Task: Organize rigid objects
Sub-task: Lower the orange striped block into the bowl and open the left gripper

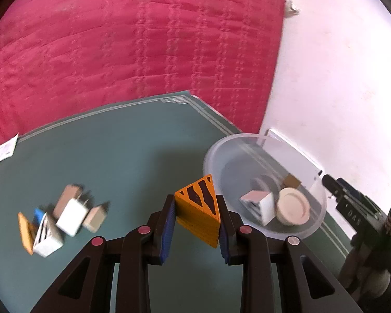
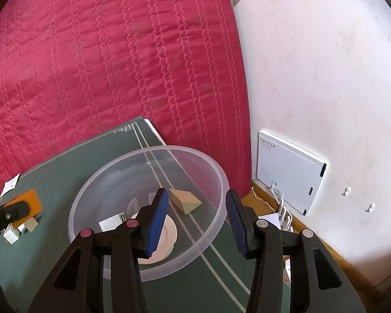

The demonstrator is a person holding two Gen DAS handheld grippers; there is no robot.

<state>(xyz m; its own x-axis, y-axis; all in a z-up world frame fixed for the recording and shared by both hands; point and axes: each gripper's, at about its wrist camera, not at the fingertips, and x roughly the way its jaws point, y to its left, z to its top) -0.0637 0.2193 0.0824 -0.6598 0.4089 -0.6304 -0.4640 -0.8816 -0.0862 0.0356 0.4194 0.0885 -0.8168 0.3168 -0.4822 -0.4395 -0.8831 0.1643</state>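
Left gripper (image 1: 196, 224) clamped on an orange wedge block (image 1: 198, 212) with black stripes on its upper face; both blue pads (image 1: 168, 230) press its sides, block held above the green mat (image 1: 117, 156). Ahead and to the right of the left fingers, a clear plastic bowl (image 1: 247, 140) sits on the mat, near the mat's right edge. Inside the bowl: a white cube with a pinkish top face (image 1: 259, 204), a cream round disc (image 1: 293, 206) touching the cube, and a tan piece (image 1: 292, 181) behind them, shape unclear in this view. Well to the left of the left fingers, a loose cluster of blocks (image 1: 67, 214) lies on the mat, blurred: white, tan, blue, orange and a striped one, touching or nearly so. A small paper slip (image 1: 4, 151) lies at the mat's far left edge. Right gripper (image 2: 195, 221) hangs over the bowl (image 2: 112, 172), fingers apart, nothing between them. Just past its left fingertip, a tan wedge (image 2: 186, 199) rests on the bowl floor; the disc (image 2: 169, 234) is partly hidden behind the left finger. Red quilted bedspread (image 2: 104, 65) beyond the mat; white wall (image 2: 325, 78) to the right of the fingers, with a white panel (image 2: 289, 169) leaning at its base.
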